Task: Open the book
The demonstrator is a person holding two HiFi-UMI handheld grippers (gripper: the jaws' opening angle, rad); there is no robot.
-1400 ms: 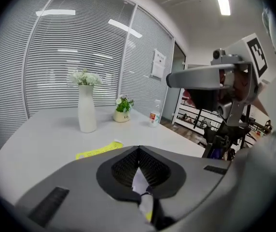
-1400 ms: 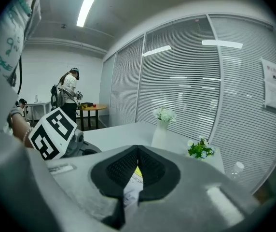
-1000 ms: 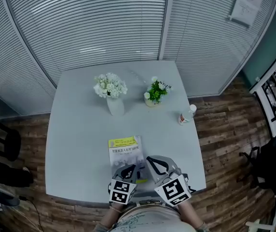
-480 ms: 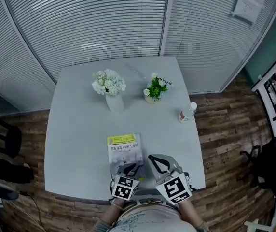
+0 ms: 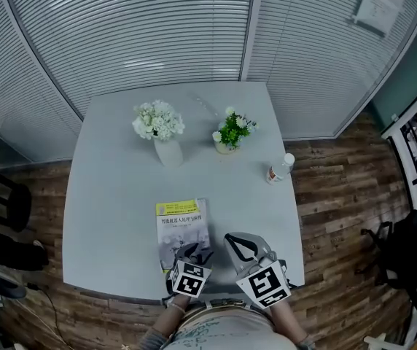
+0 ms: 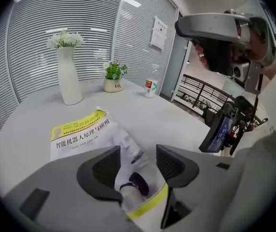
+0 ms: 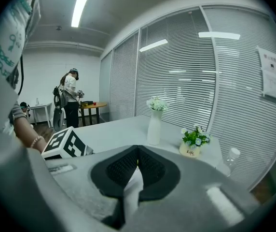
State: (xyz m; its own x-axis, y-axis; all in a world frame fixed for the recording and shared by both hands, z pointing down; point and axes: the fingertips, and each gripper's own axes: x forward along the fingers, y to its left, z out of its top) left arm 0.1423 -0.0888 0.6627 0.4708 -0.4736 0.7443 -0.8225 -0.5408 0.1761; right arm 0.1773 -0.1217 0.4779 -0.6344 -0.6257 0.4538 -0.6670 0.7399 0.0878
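Note:
The book [image 5: 181, 227] with a yellow band on its white cover lies near the table's front edge. My left gripper [image 5: 192, 256] is over its near end. In the left gripper view the cover [image 6: 80, 132] bends up between the left gripper's [image 6: 137, 161] jaws, which are opening; the pads stand clear of it on both sides. My right gripper [image 5: 236, 246] is just right of the book. In the right gripper view the right gripper [image 7: 137, 166] is shut on a thin white edge [image 7: 132, 192], apparently the book's cover.
A white vase of flowers [image 5: 166, 152] and a small potted plant [image 5: 228, 133] stand at the back of the grey table [image 5: 114, 195]. A plastic bottle [image 5: 279, 169] is near its right edge. A person stands far off by a round table [image 7: 69, 100].
My left gripper has sunk toward the book's near end and its jaws have parted. The right gripper has hardly moved.

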